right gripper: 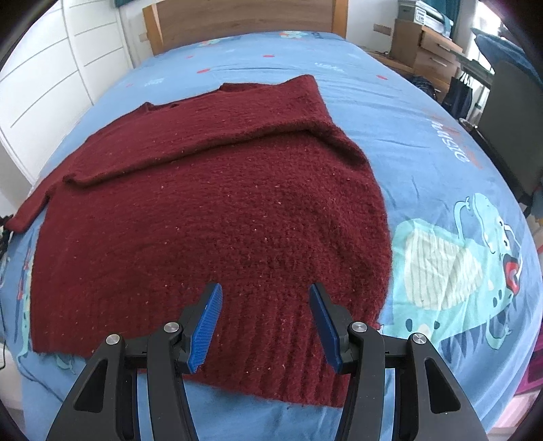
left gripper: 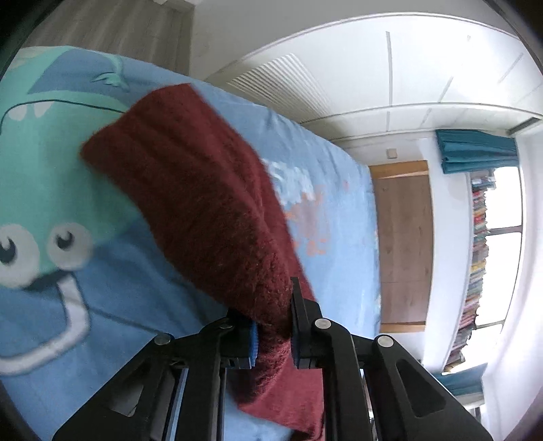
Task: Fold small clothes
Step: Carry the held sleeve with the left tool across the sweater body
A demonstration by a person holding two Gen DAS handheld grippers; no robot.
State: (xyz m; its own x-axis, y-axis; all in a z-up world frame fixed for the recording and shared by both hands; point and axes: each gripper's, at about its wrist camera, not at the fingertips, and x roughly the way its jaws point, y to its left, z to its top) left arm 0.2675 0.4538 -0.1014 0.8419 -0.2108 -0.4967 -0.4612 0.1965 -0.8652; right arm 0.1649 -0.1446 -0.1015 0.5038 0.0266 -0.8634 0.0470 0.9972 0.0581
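Note:
A dark red knitted sweater [right gripper: 220, 203] lies flat on a blue bed sheet [right gripper: 424, 118] printed with teal dinosaurs. One sleeve [right gripper: 271, 112] is folded across its upper part. The other sleeve [right gripper: 27, 210] trails off at the far left. My right gripper [right gripper: 264, 288] is open, its blue pads hovering over the ribbed hem with nothing pinched. In the left wrist view my left gripper [left gripper: 273, 322] is shut on a sleeve of the sweater [left gripper: 190, 176], which rises from the sheet [left gripper: 118, 288] and stretches away from the jaws.
A wooden headboard [right gripper: 244, 17] stands at the far end of the bed. White wardrobe doors [right gripper: 51, 68] run along the left. Wooden drawers [right gripper: 427, 47] and a dark chair [right gripper: 509, 118] stand to the right. A bookshelf [left gripper: 478, 244] lines the window.

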